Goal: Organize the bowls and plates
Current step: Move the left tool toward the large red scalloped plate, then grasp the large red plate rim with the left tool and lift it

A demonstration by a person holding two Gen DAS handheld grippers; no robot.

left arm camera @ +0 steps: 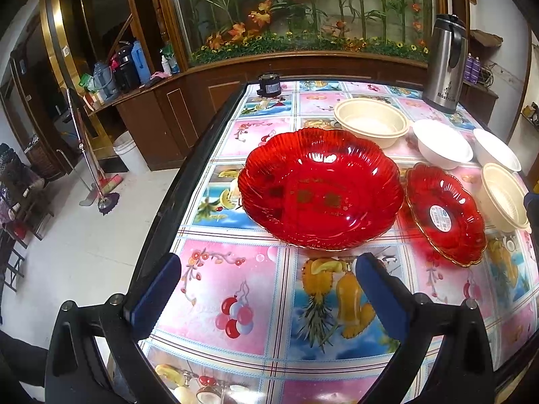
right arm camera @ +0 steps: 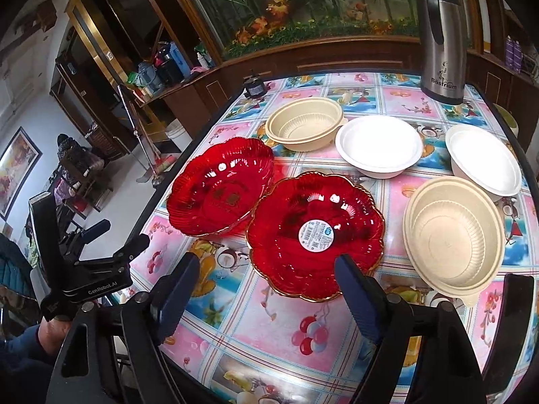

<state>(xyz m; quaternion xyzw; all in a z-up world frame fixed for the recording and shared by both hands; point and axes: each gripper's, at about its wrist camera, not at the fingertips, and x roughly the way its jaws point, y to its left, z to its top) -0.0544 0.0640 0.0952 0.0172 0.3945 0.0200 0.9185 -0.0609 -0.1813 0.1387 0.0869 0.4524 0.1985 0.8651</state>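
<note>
- Left tool (left arm camera: 267,289): jaws spread wide, nothing between them; blue padded fingers (left arm camera: 156,289) on black arms, held over the near left part of the table (left arm camera: 235,320), just short of the larger red plate
- Right tool (right arm camera: 266,289): jaws wide apart, empty; its right finger overlaps the near rim of the labelled red plate in view, contact cannot be told
- Larger red plate (left arm camera: 320,188): translucent red, ribbed, scalloped rim, gold characters in the centre; sits near the table's left edge
- Labelled red plate (right arm camera: 315,235): same translucent ribbed red, gilt scalloped edge, round white sticker in the centre; lies just right of the larger one, rims very close
- Far beige bowl (right arm camera: 305,124): matte cream, fluted inner wall, round; behind the red plates
- Near beige bowl (right arm camera: 454,239): same matte cream, ribbed, right of the labelled plate
- White bowl (right arm camera: 379,144): smooth, plain, round, touching or almost touching the far beige bowl
- Second white bowl (right arm camera: 483,161): smooth, just behind the near beige bowl at the right edge
- Steel flask (right arm camera: 441,40): brushed metal cylinder, black lid and handle, upright at the far side
- Tablecloth: glossy, printed with fruit squares in pink and blue
</note>
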